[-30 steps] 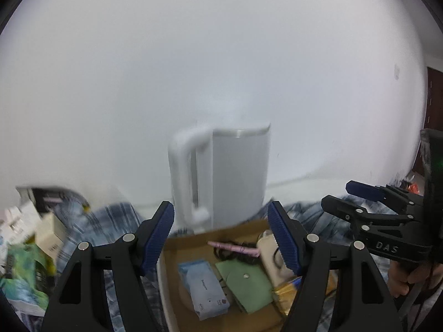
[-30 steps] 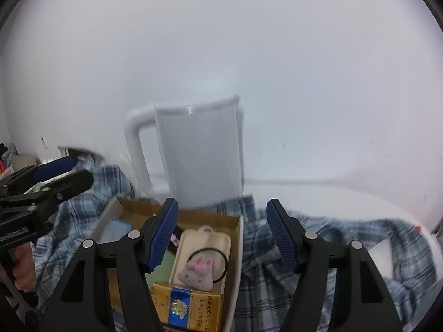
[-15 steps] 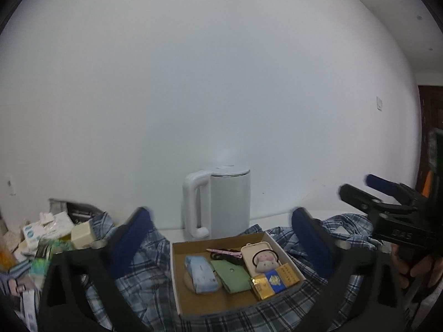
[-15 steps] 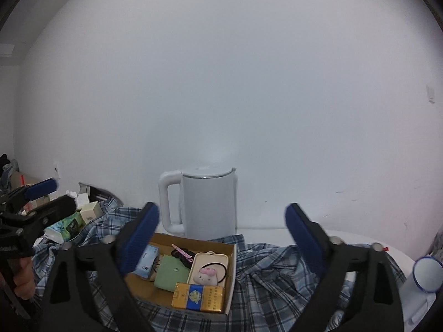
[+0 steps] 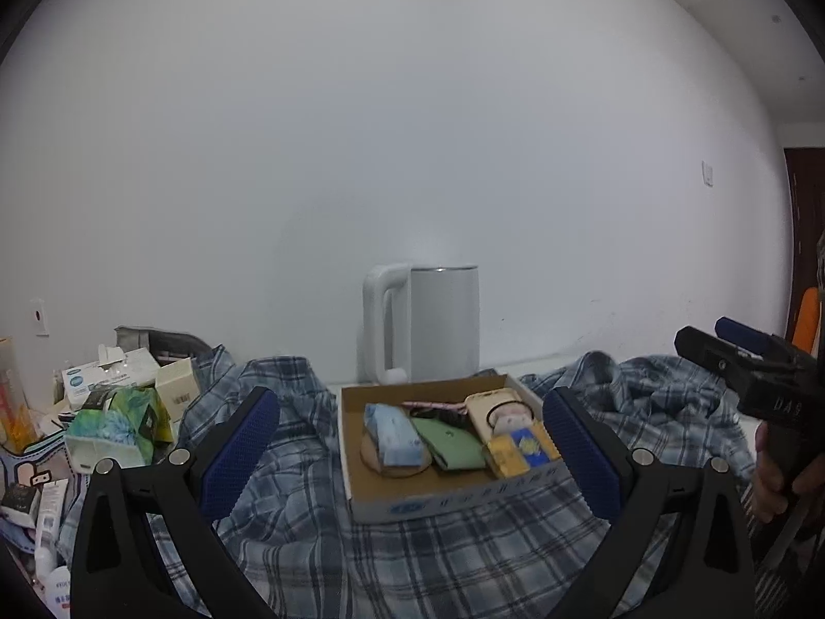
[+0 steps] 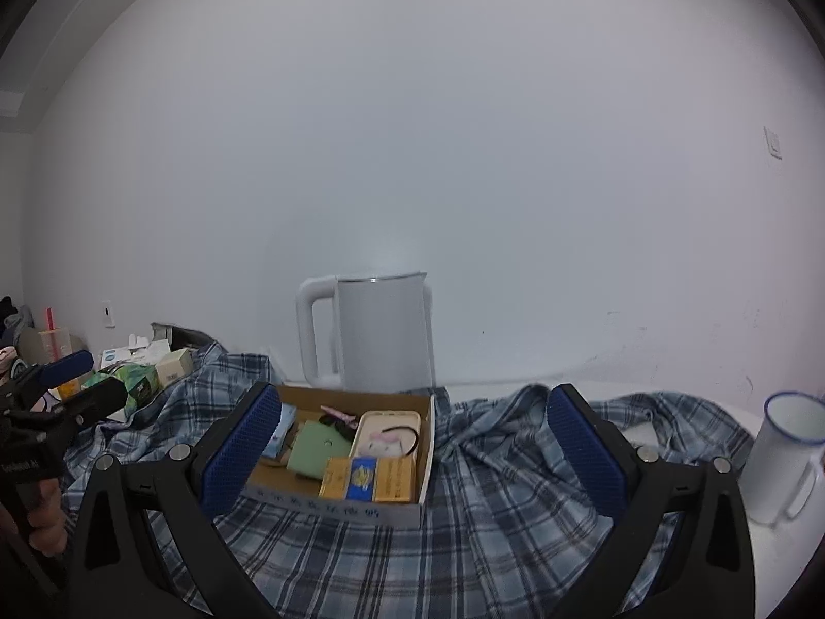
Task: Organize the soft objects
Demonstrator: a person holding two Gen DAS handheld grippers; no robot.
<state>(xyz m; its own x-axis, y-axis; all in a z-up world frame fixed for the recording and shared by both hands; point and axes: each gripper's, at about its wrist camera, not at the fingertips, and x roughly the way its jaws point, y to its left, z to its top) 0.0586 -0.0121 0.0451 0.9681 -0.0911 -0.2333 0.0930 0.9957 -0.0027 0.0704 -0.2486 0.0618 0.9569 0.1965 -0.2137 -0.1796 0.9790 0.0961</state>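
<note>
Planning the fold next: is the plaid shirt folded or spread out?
Spread out and rumpled. The shirt lies loose across the table, wrinkled, with the box sitting on it.

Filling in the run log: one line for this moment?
left gripper: open, empty | right gripper: open, empty | cardboard box: on plaid shirt | kettle: behind box
</note>
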